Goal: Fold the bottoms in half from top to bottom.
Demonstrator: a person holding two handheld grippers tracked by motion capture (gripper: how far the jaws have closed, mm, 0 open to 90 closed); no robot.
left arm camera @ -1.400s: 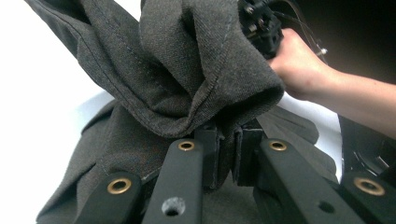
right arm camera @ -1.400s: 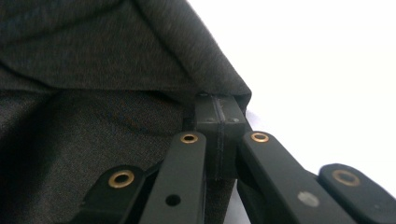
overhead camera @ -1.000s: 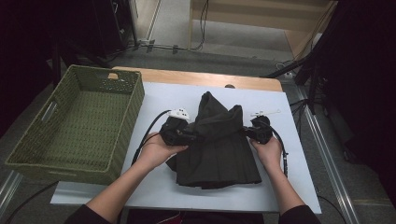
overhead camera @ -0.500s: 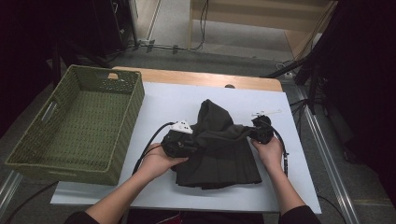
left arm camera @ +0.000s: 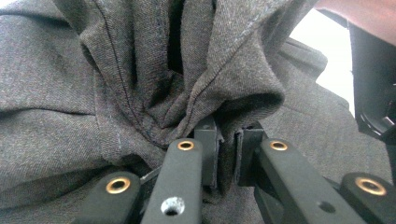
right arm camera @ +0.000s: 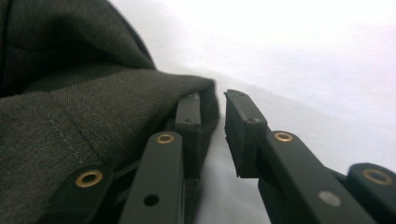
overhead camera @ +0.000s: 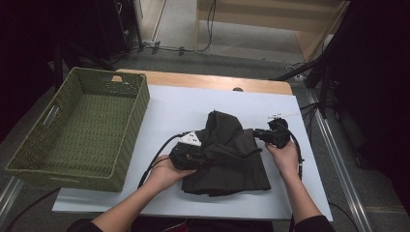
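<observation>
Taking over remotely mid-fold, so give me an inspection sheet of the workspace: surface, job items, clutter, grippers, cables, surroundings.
Surface: white table top, wooden edge at the far side.
Job's things: dark garment, bunched and partly folded, right of centre.
Clutter: green woven basket at the left, nothing seen inside.
Grippers: left gripper pinches a garment fold; right gripper is open, cloth edge against one jaw.
Cables: black cable loops from the left gripper across the table.
Surroundings: dim floor, cables and dark stands beyond the table.

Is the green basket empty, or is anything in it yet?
Empty. The high view shows the green basket with a bare woven floor; the dark garment lies on the white table beside it.
</observation>
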